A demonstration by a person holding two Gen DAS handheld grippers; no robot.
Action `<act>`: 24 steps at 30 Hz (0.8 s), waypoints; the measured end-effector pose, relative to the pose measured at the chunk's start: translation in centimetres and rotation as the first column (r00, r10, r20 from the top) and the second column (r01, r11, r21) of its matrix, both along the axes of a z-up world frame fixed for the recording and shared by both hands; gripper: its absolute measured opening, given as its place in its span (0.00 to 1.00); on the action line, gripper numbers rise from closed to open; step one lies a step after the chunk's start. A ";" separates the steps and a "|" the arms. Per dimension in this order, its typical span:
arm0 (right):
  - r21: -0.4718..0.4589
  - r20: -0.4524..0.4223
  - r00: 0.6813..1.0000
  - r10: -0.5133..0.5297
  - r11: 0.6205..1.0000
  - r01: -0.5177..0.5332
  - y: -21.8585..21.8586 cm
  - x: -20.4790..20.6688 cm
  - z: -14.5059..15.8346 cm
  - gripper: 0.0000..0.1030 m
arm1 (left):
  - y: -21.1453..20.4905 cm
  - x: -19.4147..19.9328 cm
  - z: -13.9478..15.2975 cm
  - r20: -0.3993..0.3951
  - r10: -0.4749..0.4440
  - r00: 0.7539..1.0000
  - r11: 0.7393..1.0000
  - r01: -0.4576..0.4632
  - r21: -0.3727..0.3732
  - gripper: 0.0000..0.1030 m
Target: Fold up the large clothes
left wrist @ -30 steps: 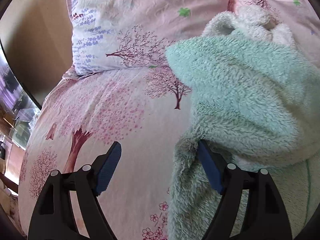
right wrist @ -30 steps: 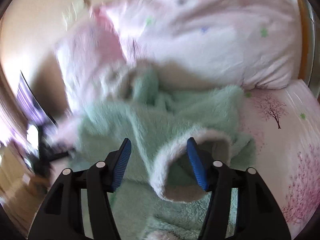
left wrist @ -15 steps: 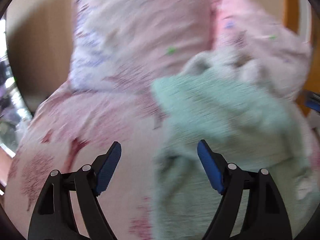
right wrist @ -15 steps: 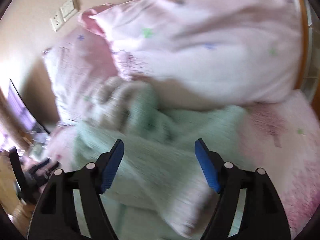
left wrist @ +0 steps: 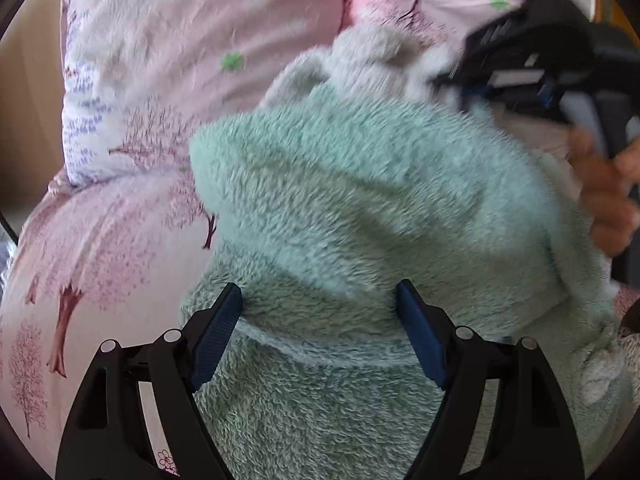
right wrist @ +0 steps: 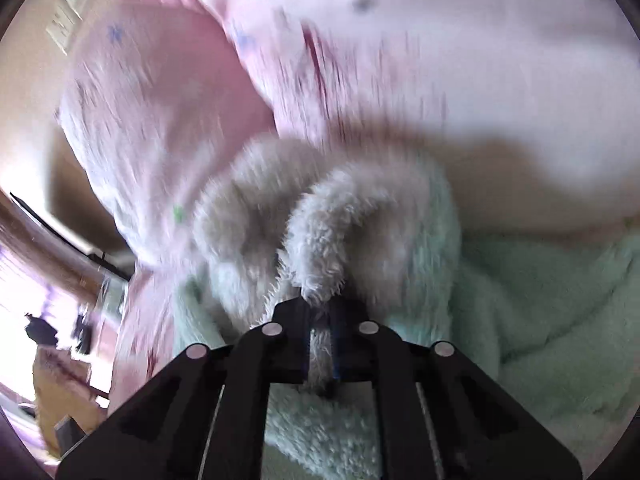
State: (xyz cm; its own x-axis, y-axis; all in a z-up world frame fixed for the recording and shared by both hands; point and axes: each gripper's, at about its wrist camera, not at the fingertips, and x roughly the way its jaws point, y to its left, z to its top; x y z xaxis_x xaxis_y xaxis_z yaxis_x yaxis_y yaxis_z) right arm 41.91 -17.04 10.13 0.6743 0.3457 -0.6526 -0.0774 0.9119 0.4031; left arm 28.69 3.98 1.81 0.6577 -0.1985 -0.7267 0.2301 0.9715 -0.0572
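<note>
Left wrist view: mint fleece garment heaped on a bed with a pink tree-print sheet, its white trim lying against two pillows; left gripper, jaws wide, blue pads either side of a fleece fold without pinching it. Same view, upper right: right gripper, blurred, at the trim, with a hand behind it. Right wrist view: right gripper, jaws narrow and clamped on a strip of white trim; garment spread below and right, pillows behind.
</note>
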 end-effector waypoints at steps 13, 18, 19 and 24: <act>0.069 0.486 0.872 -0.060 0.997 0.030 -4.7 -7.8 16.3 0.06 | 1.2 0.2 -1.0 -0.046 0.034 0.998 0.999 -0.036 -0.038 0.78; 0.073 0.567 0.823 0.019 0.995 -0.073 -8.2 -14.6 17.7 0.06 | 2.3 1.1 -1.4 -0.053 0.035 0.998 0.997 -0.038 -0.064 0.78; 0.073 0.562 0.827 0.029 0.994 -0.084 -9.0 -15.8 17.2 0.06 | 2.6 1.1 -1.5 -0.054 0.036 0.998 0.996 -0.040 -0.077 0.78; -0.031 0.343 0.938 0.055 0.998 -0.048 -10.8 -19.6 9.4 0.08 | 4.0 1.2 -1.4 -0.054 0.030 0.998 0.988 -0.037 -0.151 0.78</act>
State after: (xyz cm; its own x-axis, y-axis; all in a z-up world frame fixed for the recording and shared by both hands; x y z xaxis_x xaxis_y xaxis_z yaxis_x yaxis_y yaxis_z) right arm 22.34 -27.82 19.53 0.8404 0.3741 -0.3922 -0.2545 0.9112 0.3239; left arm 29.86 7.97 0.46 0.6284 -0.2874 -0.7228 0.1906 0.9578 -0.2151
